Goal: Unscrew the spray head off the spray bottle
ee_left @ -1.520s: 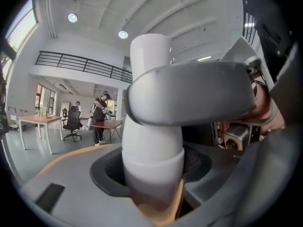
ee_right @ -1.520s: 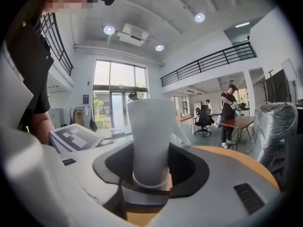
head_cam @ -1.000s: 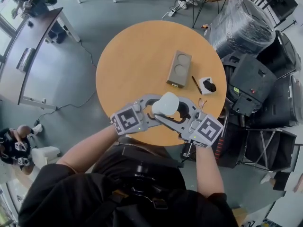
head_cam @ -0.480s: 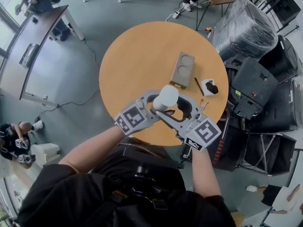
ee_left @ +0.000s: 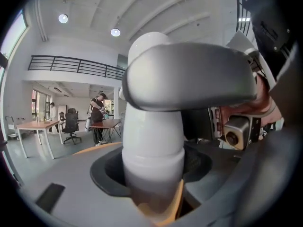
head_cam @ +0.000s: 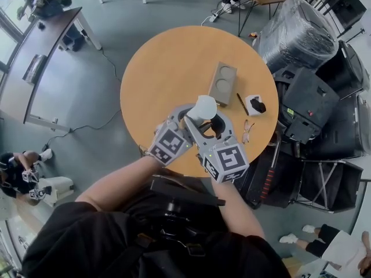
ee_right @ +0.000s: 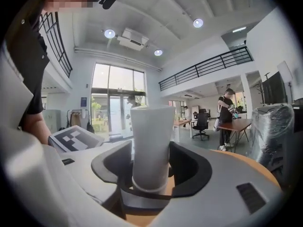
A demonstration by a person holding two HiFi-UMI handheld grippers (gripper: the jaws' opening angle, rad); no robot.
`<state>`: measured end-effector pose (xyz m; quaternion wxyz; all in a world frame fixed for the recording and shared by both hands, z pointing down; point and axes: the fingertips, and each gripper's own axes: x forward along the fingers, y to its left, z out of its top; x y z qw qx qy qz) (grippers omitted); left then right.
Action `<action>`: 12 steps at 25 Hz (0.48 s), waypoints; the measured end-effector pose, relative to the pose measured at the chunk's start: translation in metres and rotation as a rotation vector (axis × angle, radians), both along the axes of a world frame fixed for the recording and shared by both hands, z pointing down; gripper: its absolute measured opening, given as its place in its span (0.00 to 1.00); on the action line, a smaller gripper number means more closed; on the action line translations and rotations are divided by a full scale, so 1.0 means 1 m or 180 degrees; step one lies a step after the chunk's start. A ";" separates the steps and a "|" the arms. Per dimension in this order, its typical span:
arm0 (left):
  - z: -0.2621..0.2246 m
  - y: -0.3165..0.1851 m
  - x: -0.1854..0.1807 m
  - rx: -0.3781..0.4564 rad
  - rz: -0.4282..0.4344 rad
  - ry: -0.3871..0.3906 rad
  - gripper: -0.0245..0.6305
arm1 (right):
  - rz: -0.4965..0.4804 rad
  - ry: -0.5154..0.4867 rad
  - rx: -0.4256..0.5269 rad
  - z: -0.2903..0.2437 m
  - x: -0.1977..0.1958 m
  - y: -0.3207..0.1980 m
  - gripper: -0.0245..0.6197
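Note:
A white spray bottle (head_cam: 204, 105) stands upright above the round wooden table (head_cam: 168, 62), between both grippers. My left gripper (head_cam: 193, 116) is shut on it, and the bottle's body (ee_left: 152, 141) fills that gripper's view. My right gripper (head_cam: 211, 122) reaches in from the near right. Its jaws have just been closing around the bottle (ee_right: 150, 145), with dark gaps still showing on both sides. One of its grey fingers (ee_left: 189, 74) crosses the bottle's upper part in the left gripper view. A small white and black piece (head_cam: 253, 105), perhaps a spray head, lies on the table.
A cardboard cup carrier (head_cam: 222, 84) and a pen (head_cam: 241, 103) lie beyond the bottle. Glasses (head_cam: 248, 131) rest near the table's right edge. Black cases (head_cam: 307, 103) and a wrapped bundle (head_cam: 295, 33) crowd the floor to the right. A desk (head_cam: 40, 62) stands at the left.
The right gripper has swung left, and its marker cube is now close beside the left gripper's cube. The left gripper shifted slightly right. The bottle stays between them.

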<state>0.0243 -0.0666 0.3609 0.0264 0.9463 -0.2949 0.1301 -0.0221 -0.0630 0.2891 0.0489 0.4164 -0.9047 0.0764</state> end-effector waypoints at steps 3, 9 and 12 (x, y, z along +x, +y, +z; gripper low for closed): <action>0.003 -0.002 0.000 -0.0026 -0.0006 0.0018 0.49 | -0.0023 0.0030 0.0075 0.001 0.000 -0.004 0.41; 0.003 0.000 0.000 -0.0029 0.0210 0.0119 0.49 | -0.0388 0.0005 0.0139 0.000 -0.005 -0.002 0.40; -0.001 0.007 0.005 -0.0062 0.0445 0.0224 0.49 | -0.0674 -0.0087 0.0172 -0.003 -0.005 0.004 0.40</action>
